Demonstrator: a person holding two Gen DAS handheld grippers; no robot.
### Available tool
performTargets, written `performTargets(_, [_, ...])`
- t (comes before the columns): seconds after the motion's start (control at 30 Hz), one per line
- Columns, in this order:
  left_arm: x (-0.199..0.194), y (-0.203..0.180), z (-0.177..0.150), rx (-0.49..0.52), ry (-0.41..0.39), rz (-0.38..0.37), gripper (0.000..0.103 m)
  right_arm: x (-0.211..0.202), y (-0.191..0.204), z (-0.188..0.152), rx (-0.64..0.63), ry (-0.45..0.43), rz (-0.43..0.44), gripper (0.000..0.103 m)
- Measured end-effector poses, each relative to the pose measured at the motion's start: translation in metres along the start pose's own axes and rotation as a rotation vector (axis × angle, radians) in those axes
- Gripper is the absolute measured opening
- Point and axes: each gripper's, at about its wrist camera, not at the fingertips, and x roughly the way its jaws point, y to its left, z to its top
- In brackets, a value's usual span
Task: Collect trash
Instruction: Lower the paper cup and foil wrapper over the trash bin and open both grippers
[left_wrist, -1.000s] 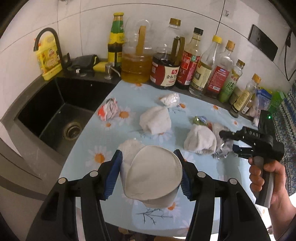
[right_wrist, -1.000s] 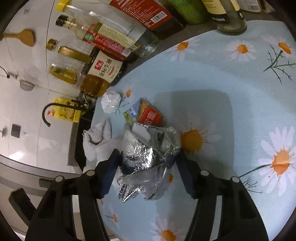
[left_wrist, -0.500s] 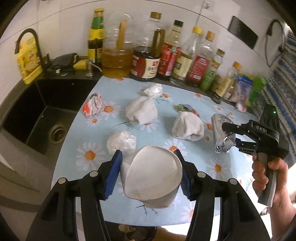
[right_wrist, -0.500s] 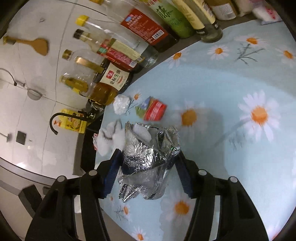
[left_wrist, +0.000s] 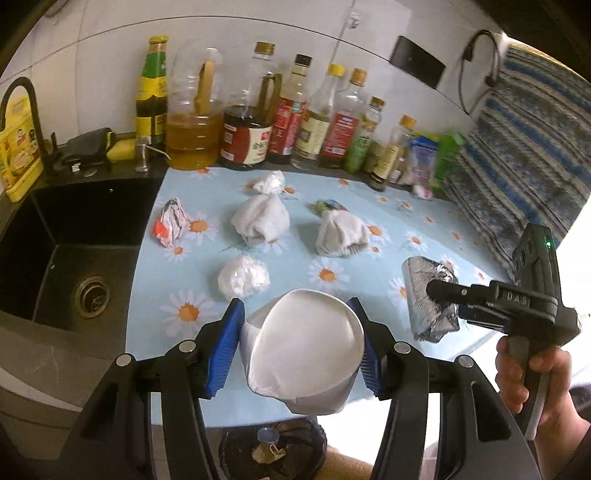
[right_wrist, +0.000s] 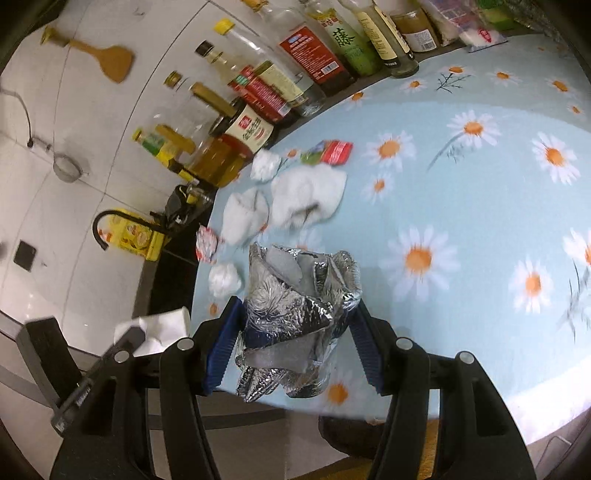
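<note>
My left gripper (left_wrist: 301, 345) is shut on a crushed white paper cup (left_wrist: 306, 350), held above the counter's front edge. My right gripper (right_wrist: 295, 339) is shut on a crumpled silver foil bag (right_wrist: 295, 314), also near the front edge; the bag also shows in the left wrist view (left_wrist: 430, 295). On the daisy cloth lie two white cloth wads (left_wrist: 264, 219) (left_wrist: 341, 232), two white plastic balls (left_wrist: 242, 277) (left_wrist: 269, 182), a red-and-white wrapper (left_wrist: 170, 225) and a red-green packet (right_wrist: 328, 151). A dark bin (left_wrist: 273, 450) holding trash sits below the front edge.
A black sink (left_wrist: 62, 258) with a faucet (left_wrist: 22, 107) lies left of the cloth. A row of oil and sauce bottles (left_wrist: 258, 122) lines the back wall. A blue striped cloth (left_wrist: 517, 155) hangs at the right.
Both grippers have pulled back toward the counter's front edge with their loads. The foil bag has come up off the cloth. The bin has come into view below.
</note>
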Motion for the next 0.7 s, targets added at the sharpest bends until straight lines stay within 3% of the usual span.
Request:
performTargets(0.33, [-0.025,0.018,-0.039,0.04,0.03,-0.056,0.055,-0.005,0.033,-0.078,-0.035,0.007,-0.055,0.059])
performTargets(0.7, [-0.033,0.03,-0.083,0.008,0.101,-0.088,0.055,0.001,0.042,-0.125,-0.062,0.054,-0.071,0.06])
